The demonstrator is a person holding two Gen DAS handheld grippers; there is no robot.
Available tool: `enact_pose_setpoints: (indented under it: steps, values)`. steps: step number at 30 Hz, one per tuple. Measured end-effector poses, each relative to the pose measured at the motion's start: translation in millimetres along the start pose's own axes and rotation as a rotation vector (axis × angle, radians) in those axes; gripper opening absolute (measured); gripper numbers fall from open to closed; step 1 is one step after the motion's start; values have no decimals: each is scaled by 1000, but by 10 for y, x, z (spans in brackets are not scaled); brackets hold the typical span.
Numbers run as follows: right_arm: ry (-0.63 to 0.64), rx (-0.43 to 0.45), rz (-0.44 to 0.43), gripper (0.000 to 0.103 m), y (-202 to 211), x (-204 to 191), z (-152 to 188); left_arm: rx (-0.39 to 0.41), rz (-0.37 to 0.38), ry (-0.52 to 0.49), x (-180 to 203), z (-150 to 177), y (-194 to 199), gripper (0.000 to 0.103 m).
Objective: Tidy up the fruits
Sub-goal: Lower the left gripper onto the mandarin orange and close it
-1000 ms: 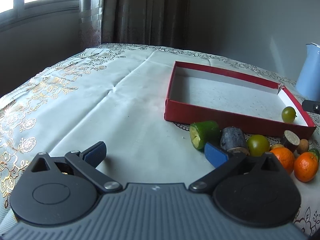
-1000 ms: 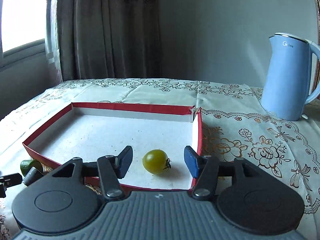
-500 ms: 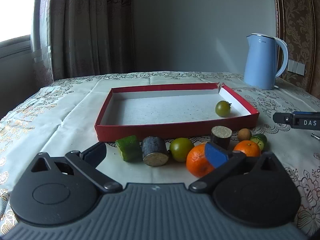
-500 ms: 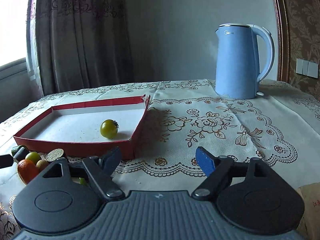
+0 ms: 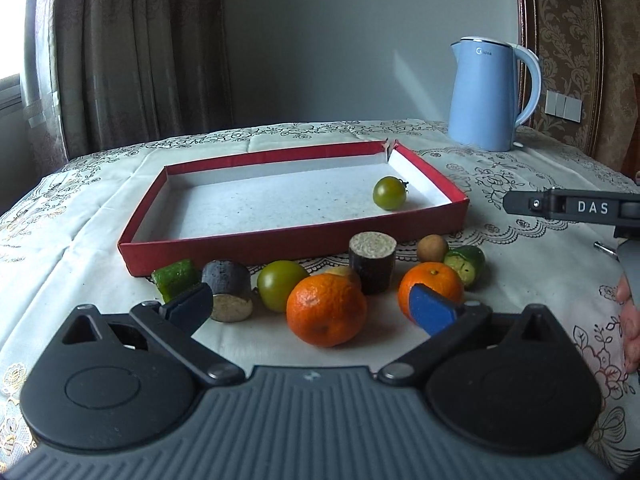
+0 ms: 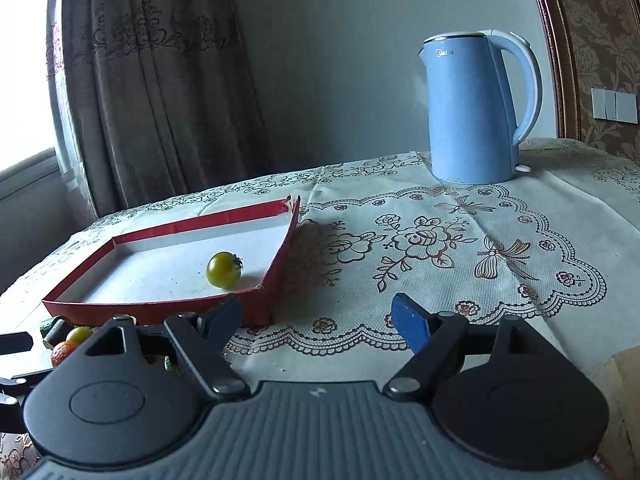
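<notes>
A red tray (image 5: 280, 242) holds one green tomato (image 5: 389, 193); both also show in the right wrist view, tray (image 6: 160, 308) and tomato (image 6: 223, 269). In front of the tray lie a near orange (image 5: 326, 309), a second orange (image 5: 434, 282), a green tomato (image 5: 282, 285), two dark cylinder pieces (image 5: 229, 290) (image 5: 372, 262), two cucumber pieces (image 5: 176, 280) (image 5: 466, 266) and a small brown fruit (image 5: 432, 249). My left gripper (image 5: 310, 307) is open, its fingers on either side of the near orange. My right gripper (image 6: 318, 320) is open and empty over the tablecloth, right of the tray.
A blue kettle (image 5: 490, 94) stands at the back right of the table, also in the right wrist view (image 6: 474, 108). The right gripper's side shows at the right edge of the left wrist view (image 5: 572, 208). Curtains hang behind the table.
The left gripper has swung right and closed in on the fruit row, now framing the near orange. The right gripper has drawn back from the tray and shifted right.
</notes>
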State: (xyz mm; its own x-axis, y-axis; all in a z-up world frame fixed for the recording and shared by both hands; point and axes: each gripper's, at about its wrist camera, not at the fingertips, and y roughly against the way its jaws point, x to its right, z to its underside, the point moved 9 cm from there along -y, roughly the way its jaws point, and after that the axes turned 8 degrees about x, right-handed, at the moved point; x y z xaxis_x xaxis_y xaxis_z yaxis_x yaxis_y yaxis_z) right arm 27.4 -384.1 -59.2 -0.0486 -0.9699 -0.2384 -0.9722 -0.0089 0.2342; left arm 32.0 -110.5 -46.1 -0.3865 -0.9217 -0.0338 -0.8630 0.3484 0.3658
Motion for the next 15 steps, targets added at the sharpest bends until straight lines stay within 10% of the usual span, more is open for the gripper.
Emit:
enact_pose_setpoints:
  steps: [15]
  values:
    - [-36,-15,-20,82,-28,33,10,-39,8,63,2,49,-109,96]
